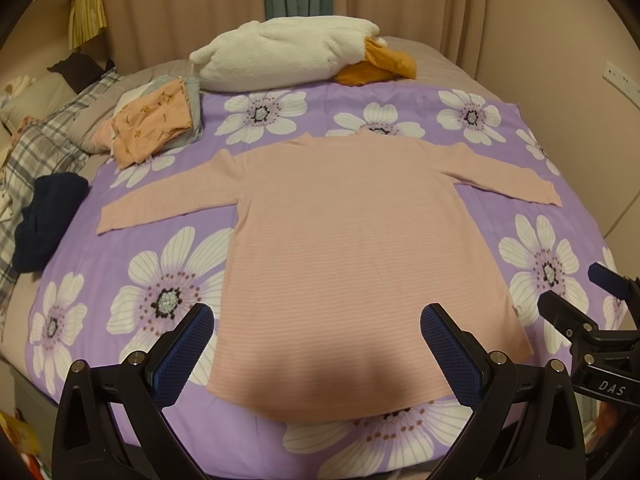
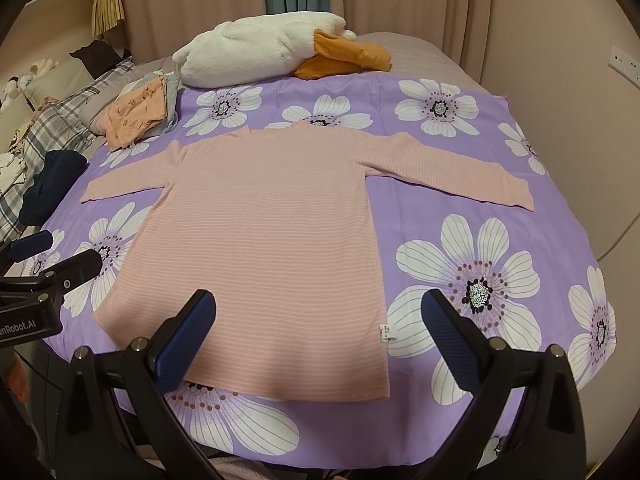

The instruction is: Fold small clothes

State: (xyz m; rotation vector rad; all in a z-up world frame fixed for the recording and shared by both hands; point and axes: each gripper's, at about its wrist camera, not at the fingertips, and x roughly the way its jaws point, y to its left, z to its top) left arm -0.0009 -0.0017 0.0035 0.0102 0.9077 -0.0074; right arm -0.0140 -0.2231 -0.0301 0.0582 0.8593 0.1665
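1. Beige curtains [image 1: 180, 8] hang behind the bed [image 1: 440, 68], and we see a purple sheet [image 1: 320, 100] printed with white flowers spread over it.
2. We find the pink striped shirt [image 1: 352, 240] lying flat in the middle of the sheet, neck at 12 o'clock, hem at 6 o'clock, both sleeves stretched out toward 9 and 3 o'clock.
3. We can make out a small white tag [image 2: 385, 331] at the shirt's side seam near the hem in the right wrist view.
4. We hold the left gripper [image 1: 316, 322] with its jaws wide apart and nothing between them, hovering over the hem; its blue pads [image 1: 180, 354] sit either side of the lower body of the shirt.
5. We hold the right gripper [image 2: 318, 308] equally wide and empty, over the shirt's hem corner at the tag side.
6. At about 10 o'clock from the shirt we see a stack of folded clothes [image 1: 156, 120], an orange printed piece on top.
7. At 12 o'clock a white plush toy [image 1: 288, 52] with orange parts lies beyond the sheet.
8. At 9 o'clock a dark navy garment [image 1: 48, 220] sits bunched beside a plaid blanket [image 1: 52, 136].
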